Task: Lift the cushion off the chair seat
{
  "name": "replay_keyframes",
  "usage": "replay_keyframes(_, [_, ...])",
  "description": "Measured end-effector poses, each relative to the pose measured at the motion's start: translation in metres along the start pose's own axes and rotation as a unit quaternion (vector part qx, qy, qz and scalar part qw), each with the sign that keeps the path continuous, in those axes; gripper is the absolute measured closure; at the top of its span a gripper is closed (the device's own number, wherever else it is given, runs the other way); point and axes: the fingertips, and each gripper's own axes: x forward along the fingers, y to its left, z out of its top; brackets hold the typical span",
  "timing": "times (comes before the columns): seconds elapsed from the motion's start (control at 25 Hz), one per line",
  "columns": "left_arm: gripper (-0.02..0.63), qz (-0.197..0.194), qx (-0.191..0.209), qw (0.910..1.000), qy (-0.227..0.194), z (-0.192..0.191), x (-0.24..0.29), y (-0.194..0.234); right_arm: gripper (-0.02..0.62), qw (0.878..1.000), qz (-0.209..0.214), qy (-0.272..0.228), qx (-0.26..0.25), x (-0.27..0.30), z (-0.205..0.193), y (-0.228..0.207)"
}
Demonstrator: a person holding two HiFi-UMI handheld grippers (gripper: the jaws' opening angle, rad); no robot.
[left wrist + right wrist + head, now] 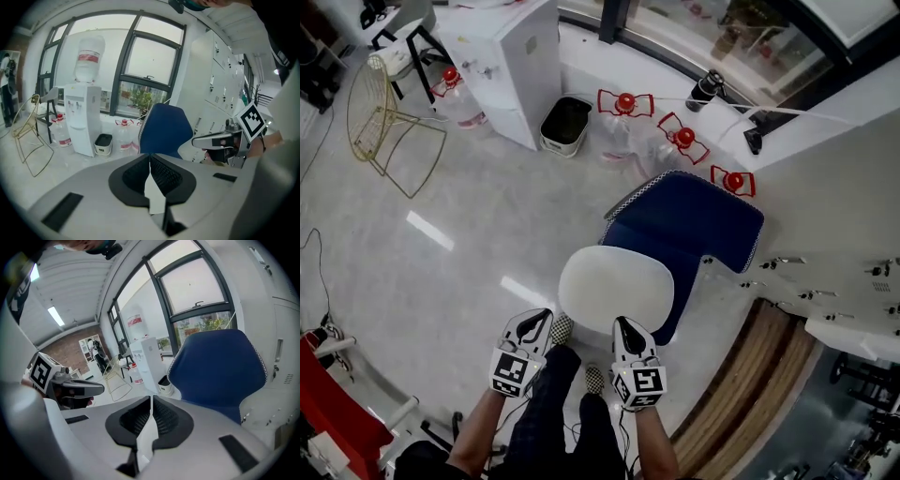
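Observation:
A white oval cushion [616,288] lies flat on the seat of a blue chair [689,225], seen from above in the head view. My left gripper [536,319] hangs just off the cushion's near left edge. My right gripper [622,325] is over its near edge. Both have their jaws together and neither holds the cushion. The left gripper view shows its shut tips [150,157] pointing at the blue chair back [165,129], with the other gripper [201,140] at the right. The right gripper [151,399] is also shut and faces the chair back [220,366].
A water dispenser [520,66], a small bin [565,122] and several red-capped water bottles [626,117] stand beyond the chair. A gold wire chair [380,112] is at the far left. White cabinets [844,216] line the right. The person's shoes [564,328] are by the seat.

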Motion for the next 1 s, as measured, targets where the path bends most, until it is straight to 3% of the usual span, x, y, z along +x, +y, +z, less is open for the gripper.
replay_keyframes(0.68, [0.586, -0.011, -0.032, 0.9987, 0.037, -0.098, 0.109, 0.048, 0.56, 0.999, -0.027, 0.033, 0.024, 0.096, -0.083, -0.058])
replay_keyframes(1.0, [0.586, -0.045, -0.058, 0.9948, 0.07, -0.137, 0.14, 0.055, 0.56, 0.997, -0.044, 0.045, 0.044, 0.108, -0.111, -0.069])
